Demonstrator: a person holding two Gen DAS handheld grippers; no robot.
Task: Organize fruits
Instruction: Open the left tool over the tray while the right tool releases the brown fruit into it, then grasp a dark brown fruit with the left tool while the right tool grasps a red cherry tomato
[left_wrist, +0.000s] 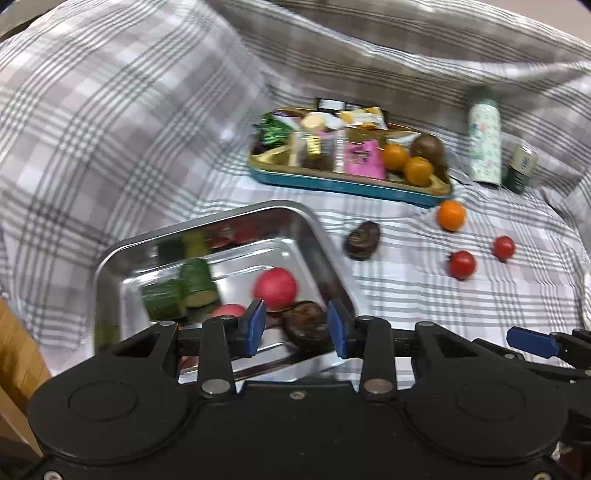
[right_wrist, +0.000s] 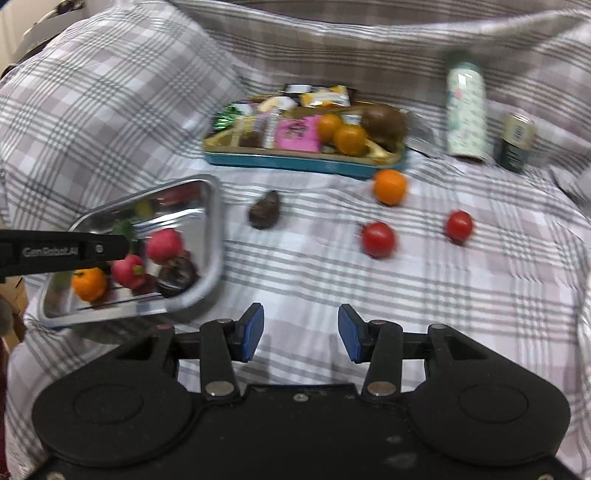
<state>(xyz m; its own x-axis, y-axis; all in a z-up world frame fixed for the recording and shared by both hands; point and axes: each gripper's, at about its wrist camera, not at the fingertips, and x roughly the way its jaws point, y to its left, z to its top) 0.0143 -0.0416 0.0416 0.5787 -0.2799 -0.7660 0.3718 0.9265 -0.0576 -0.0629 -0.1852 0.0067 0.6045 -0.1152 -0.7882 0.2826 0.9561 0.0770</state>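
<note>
four fruits lay loose on the bed cloth; others sat in the steel tray. our left tongs gaped over its dark fruit, gripping nothing; our right tongs hung wide, empty, facing the cherry tomatoes.

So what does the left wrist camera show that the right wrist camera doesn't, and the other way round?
Only the left wrist view shows the cucumber pieces in the steel tray clearly, with the left hand-held gripper open around a dark brown fruit there. Only the right wrist view shows the small orange in that tray, and the right hand-held gripper open over bare cloth. Both show the teal snack tray, a loose orange, two cherry tomatoes and the floral bottle.
</note>
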